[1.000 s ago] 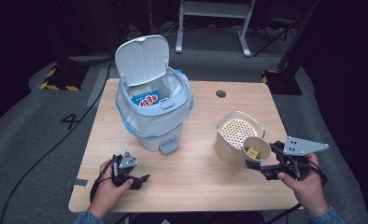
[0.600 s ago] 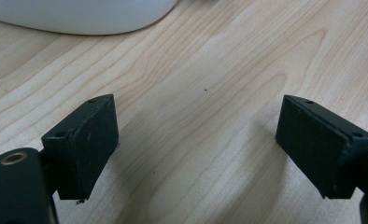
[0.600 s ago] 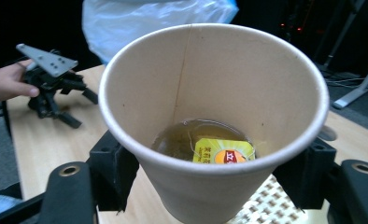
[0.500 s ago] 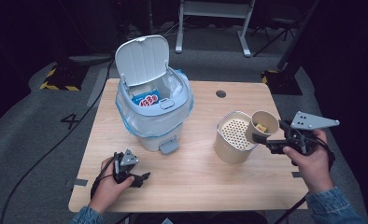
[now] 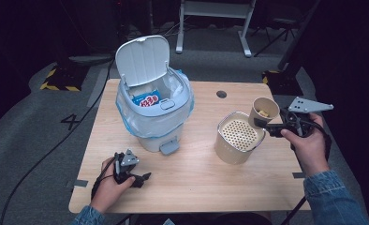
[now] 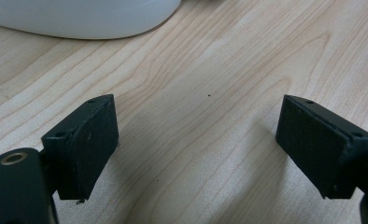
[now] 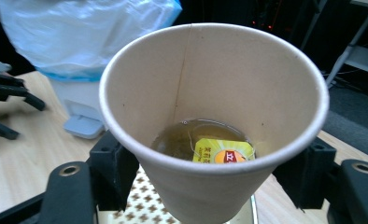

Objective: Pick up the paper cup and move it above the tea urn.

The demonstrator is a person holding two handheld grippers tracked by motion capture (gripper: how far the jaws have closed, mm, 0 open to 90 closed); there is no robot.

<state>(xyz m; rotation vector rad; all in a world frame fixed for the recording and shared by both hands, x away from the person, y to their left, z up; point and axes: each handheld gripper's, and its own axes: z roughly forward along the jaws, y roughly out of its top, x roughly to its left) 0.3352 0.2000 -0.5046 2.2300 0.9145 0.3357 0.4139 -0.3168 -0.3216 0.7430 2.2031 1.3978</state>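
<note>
My right gripper is shut on a beige paper cup, held in the air just right of a round strainer bucket with a perforated top. In the right gripper view the cup holds greenish tea and a yellow tea bag tag, with a black jaw on each side of its wall. My left gripper rests near the table's front left, open. The left gripper view shows bare wood between the two fingers.
A white pedal bin with a blue-white liner stands open at the table's back left; a blue packet lies inside. Its pedal faces the front. A cable hole sits in the wooden table.
My right gripper lifted the paper cup from beside the bucket's front right and carried it up and back. The left gripper stayed put.
</note>
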